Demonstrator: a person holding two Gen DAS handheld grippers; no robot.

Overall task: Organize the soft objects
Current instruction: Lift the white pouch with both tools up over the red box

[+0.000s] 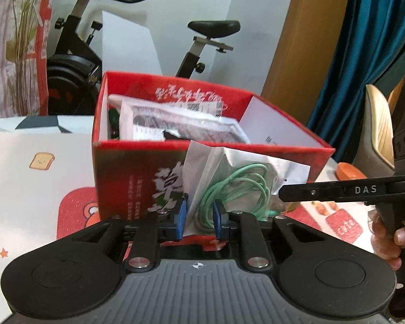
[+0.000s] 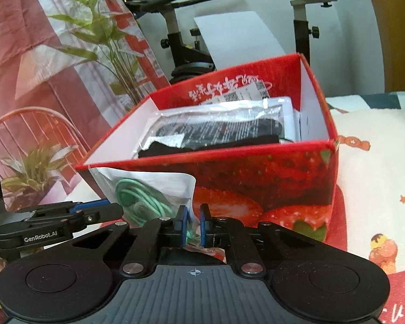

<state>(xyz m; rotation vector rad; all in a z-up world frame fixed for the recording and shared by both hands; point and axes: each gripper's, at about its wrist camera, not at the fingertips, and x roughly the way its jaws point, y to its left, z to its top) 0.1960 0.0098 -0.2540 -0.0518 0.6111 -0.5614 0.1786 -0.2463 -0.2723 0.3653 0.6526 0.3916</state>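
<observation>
A clear plastic bag [image 1: 202,167] with a coiled green cable [image 1: 237,186] inside hangs upright in front of a red strawberry-print box [image 1: 137,167]. My left gripper [image 1: 201,218] is shut on the bag's lower edge, its blue pads pressing on the plastic. Coming in from the right, my right gripper [image 1: 283,194] reaches the bag's far corner. In the right wrist view the bag [image 2: 148,183] and cable [image 2: 140,194] are at the left, and my right gripper [image 2: 193,225] is shut on a crumpled corner of it. The left gripper [image 2: 116,210] is beside it. The box [image 2: 256,167] holds several plastic-wrapped packets.
The box stands on a cartoon-print tablecloth [image 1: 27,189]. Behind it are an exercise bike [image 1: 75,62], a leafy plant [image 1: 24,40] and a blue curtain [image 1: 364,54]. An orange object [image 1: 348,171] and a beige chair [image 1: 378,124] are at the right. A person's hand [image 1: 386,240] grips the right handle.
</observation>
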